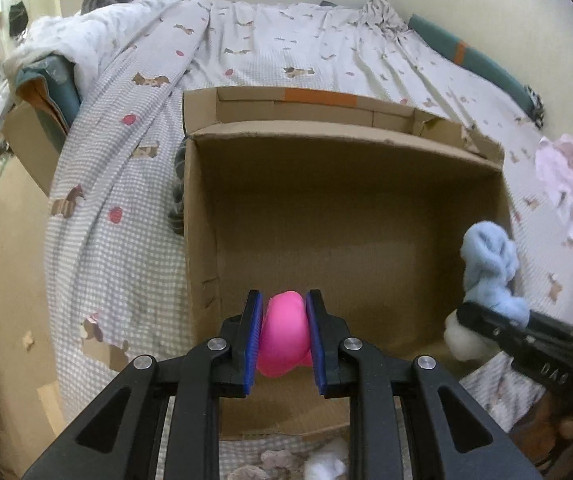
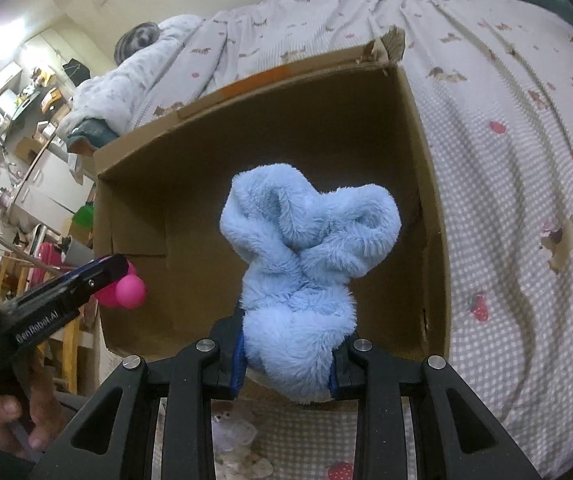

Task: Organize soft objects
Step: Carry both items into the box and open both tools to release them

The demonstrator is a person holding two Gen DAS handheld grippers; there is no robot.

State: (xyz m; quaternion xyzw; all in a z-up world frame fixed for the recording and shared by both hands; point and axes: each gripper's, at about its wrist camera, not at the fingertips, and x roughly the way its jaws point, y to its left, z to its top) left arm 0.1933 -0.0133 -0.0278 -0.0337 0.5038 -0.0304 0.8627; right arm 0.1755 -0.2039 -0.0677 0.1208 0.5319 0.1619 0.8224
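My left gripper [image 1: 284,312] is shut on a pink soft toy [image 1: 284,336] and holds it over the near edge of an open cardboard box [image 1: 366,144] that sits on the bed. My right gripper [image 2: 286,354] is shut on a fluffy light-blue plush [image 2: 306,248] and holds it over the box's near right side [image 2: 430,208]. The box floor looks bare. In the left wrist view the blue plush [image 1: 490,264] and right gripper [image 1: 498,320] show at the right. In the right wrist view the left gripper [image 2: 118,270] with the pink toy [image 2: 126,290] shows at the left.
The bed has a grey checked sheet [image 1: 118,240] with dog prints. A white duvet [image 1: 86,40] is heaped at the far left. Pale pink cloth [image 1: 566,184] lies right of the box. Small white and beige soft items [image 1: 322,464] lie in front of the box.
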